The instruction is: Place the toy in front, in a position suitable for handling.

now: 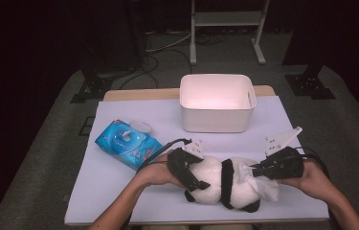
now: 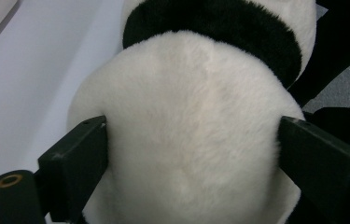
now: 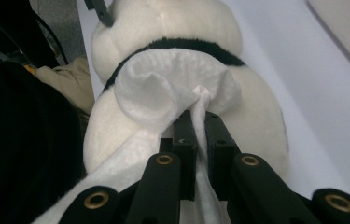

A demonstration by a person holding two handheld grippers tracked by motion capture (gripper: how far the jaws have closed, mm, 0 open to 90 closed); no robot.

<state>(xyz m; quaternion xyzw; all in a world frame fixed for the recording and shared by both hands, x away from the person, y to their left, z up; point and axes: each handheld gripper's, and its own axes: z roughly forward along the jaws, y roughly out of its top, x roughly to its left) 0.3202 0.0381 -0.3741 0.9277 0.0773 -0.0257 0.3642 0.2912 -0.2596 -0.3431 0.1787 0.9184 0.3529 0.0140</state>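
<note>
White paper covers the table [image 1: 119, 191]; left gripper [image 1: 192, 176] clamps a fluffy black-and-white plush panda [image 1: 220, 184], right gripper [image 1: 258, 170] pinches a crumpled white wipe [image 1: 268, 188] against it.

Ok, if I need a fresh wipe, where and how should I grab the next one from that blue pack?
Probably at the opening under the flipped-up lid, on top of the blue pack. The pack lies flat with that opening facing up, so come straight down from above and pinch whatever wipe edge sticks out with the fingers. Whether a wipe is poking up there is too small to tell.
</note>
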